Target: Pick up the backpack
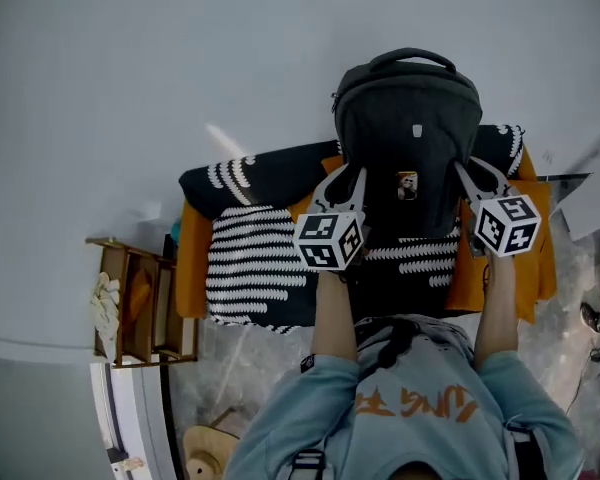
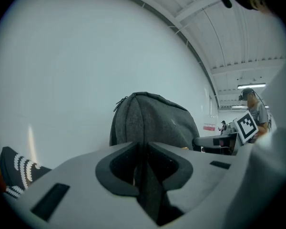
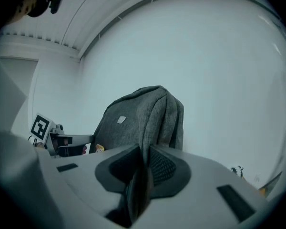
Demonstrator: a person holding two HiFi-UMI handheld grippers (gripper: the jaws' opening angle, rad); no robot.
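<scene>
A: Twice clamping the backpack (image 1: 408,128), by the look of it. Seeing it in the head view held upright in front of the pale wall (image 1: 130,88), between the left gripper (image 1: 346,180) and the right gripper (image 1: 472,178), over a striped blanket (image 1: 250,263) and an orange cushion (image 1: 192,258).

B: Getting that layout only from above. Also finding a wooden shelf (image 1: 140,303) down at the left there.

A: Turning to the gripper views: looking level at the backpack's grey sides, with the ceiling (image 2: 229,37) arching overhead. Not getting that from the head.

B: And catching, in each, the other gripper's cube (image 2: 248,126) just beside the backpack. Glimpsing only one blanket corner, low at the left gripper view's edge.

A: Reading the left gripper up close: jaws drawn nearly together, biting on a dark strap (image 2: 149,191) running up to the backpack.

B: Finding the same at the right gripper: squeezing a strap too, leaving no more gap than its thickness, and touching nothing else.
</scene>
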